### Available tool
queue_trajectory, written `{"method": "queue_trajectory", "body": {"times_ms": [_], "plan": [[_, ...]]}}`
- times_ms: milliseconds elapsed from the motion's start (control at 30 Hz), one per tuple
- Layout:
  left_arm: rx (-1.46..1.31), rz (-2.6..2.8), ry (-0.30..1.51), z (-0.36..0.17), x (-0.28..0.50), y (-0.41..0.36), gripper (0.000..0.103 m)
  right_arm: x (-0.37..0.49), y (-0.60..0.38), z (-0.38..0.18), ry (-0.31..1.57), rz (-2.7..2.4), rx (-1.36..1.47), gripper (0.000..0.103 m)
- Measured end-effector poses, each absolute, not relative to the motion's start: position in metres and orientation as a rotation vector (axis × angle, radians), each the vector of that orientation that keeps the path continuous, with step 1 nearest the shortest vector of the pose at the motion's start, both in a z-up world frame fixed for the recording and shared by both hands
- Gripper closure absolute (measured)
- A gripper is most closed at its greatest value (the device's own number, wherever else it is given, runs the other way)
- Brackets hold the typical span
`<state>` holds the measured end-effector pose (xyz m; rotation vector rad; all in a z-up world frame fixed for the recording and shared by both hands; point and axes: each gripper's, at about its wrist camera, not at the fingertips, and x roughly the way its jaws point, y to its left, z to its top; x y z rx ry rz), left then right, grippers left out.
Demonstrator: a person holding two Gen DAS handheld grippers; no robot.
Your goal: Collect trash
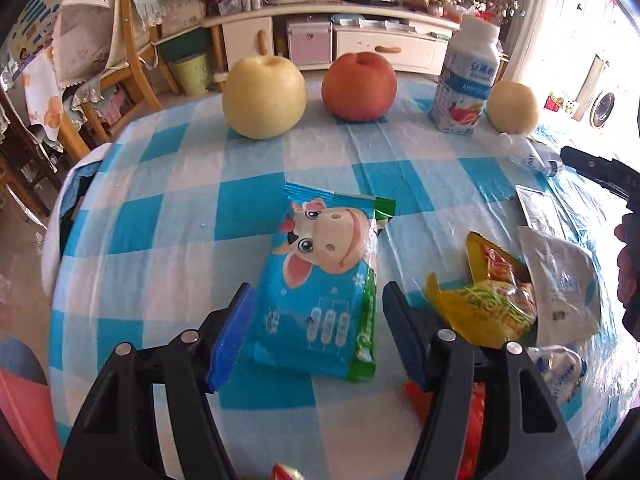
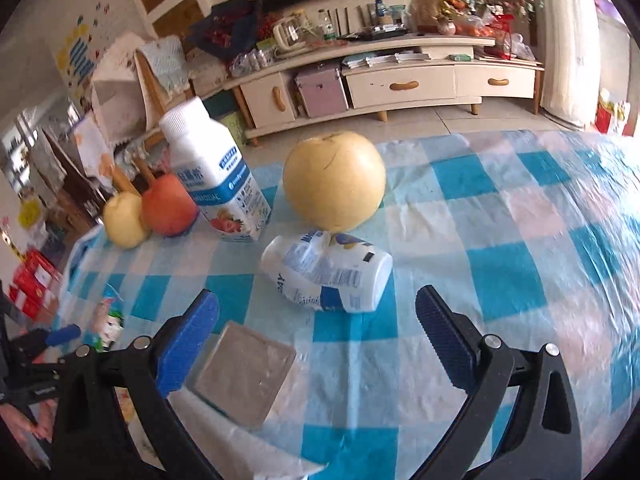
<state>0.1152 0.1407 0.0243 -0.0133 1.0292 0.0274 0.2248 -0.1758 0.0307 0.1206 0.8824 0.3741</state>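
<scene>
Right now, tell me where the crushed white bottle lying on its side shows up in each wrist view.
Left wrist view: the crushed white bottle lies at the far right, just below the small yellow pear, partly cut off by the right gripper's dark body.
Right wrist view: it lies at the centre, ahead of the open right gripper, in front of the same pear.
Shared landmark: the upright milk carton.

Both the left tool (image 1: 316, 332) and right tool (image 2: 318, 340) gape wide.
</scene>
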Motion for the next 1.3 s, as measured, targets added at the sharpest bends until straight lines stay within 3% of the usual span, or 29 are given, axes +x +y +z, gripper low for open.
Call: {"method": "queue_trajectory", "body": {"times_ms": [567,633,833,1033,1167,1267,1300], "plan": [[0.034,0.075,1.036,0.011,0.137,0.132,0.044,0.259,-0.142,0.009,0.915,0.331,0.011,0.005],[0.033,0.09,1.033,0.011,0.136,0.131,0.047,0.258,-0.141,0.008,0.918,0.344,-0.006,0.019],[0.034,0.118,1.013,0.012,0.133,0.128,0.053,0.256,-0.147,0.007,0.915,0.383,0.009,0.024],[-0.002,0.126,0.991,0.014,0.125,0.13,0.058,0.247,-0.151,0.007,0.91,0.413,0.013,0.036],[-0.027,0.126,0.978,0.015,0.119,0.129,0.06,0.238,-0.144,0.005,0.927,0.434,-0.014,0.057],[-0.04,0.122,0.975,0.016,0.114,0.13,0.061,0.235,-0.14,0.004,0.93,0.437,-0.04,0.057],[-0.043,0.12,0.972,0.016,0.111,0.13,0.061,0.235,-0.14,0.005,0.934,0.45,-0.027,0.051]]}}
